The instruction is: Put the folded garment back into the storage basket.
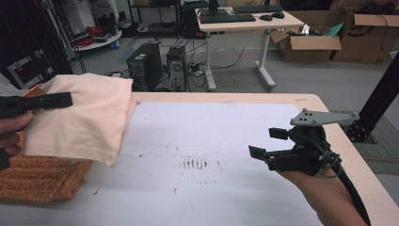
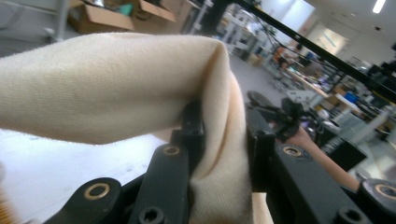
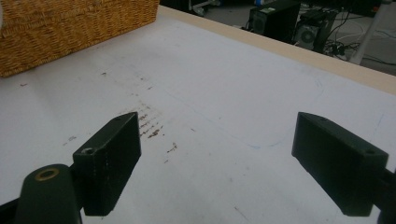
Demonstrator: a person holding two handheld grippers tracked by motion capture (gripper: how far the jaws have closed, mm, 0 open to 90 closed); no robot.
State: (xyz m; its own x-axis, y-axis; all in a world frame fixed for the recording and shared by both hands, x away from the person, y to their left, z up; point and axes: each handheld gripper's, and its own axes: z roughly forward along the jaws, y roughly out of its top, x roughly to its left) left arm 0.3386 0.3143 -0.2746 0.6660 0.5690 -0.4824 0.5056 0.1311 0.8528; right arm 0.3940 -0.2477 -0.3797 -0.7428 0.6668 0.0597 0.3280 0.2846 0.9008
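Two grippers in my hands. My left gripper (image 2: 224, 140) is clamped on a fold of cream cloth (image 1: 84, 115), which hangs above the wicker basket (image 1: 42, 181) at the table's left edge. My right gripper (image 3: 217, 163) hovers with jaws wide apart and nothing between them, over the stained white table cover (image 1: 211, 136), well apart from the cloth.

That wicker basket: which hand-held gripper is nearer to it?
Left. The left hand-held gripper holds a cream cloth just above the wicker basket; the right hand-held gripper hovers open across the table.
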